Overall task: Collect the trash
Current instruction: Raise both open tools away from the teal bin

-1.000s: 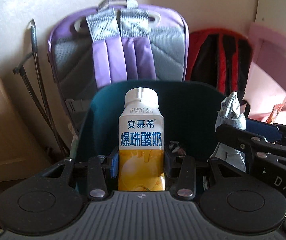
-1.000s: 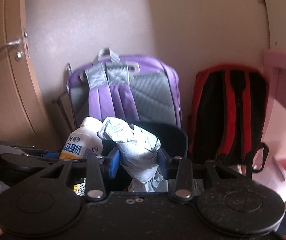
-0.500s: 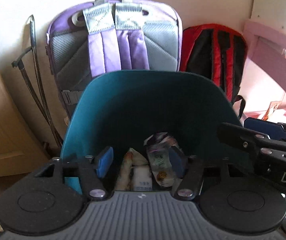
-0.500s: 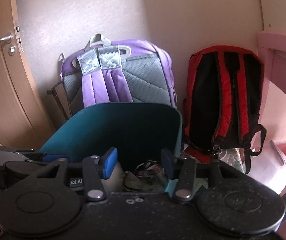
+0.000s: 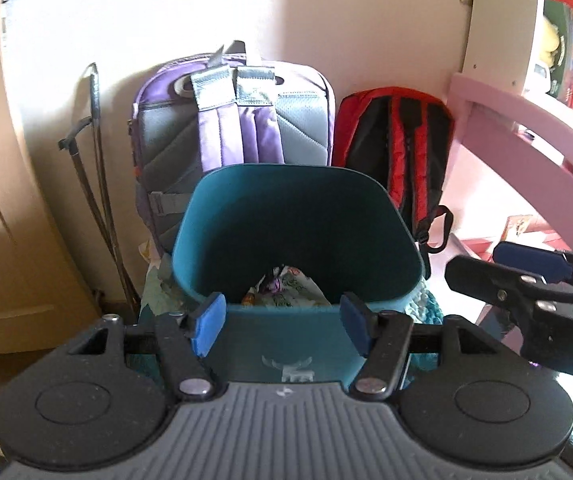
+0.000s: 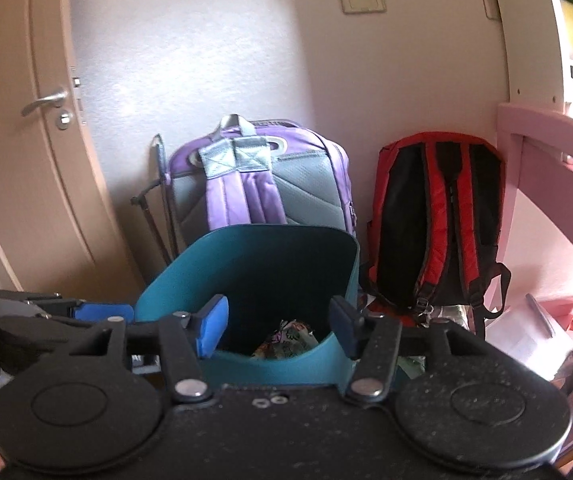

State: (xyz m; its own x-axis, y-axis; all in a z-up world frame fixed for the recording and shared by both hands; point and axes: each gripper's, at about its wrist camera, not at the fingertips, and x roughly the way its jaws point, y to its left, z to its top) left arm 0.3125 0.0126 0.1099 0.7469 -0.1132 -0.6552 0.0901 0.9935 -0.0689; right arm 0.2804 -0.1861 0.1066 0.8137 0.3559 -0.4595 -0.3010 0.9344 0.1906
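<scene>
My two blue-padded claws, left (image 5: 282,326) and right (image 6: 277,326), both empty and spreading, before one smooth teal plastic bin (image 5: 398,236) of crumpled wrappers (image 5: 286,290).

The bin (image 5: 298,216) stands before me, wrappers (image 5: 286,290) lying in its bottom. Behind it one backpack (image 5: 238,120) leans on the wall, a second backpack (image 5: 398,148) to its right, folded poles (image 5: 94,184) to its left, a door (image 6: 26,140) farther left.
</scene>
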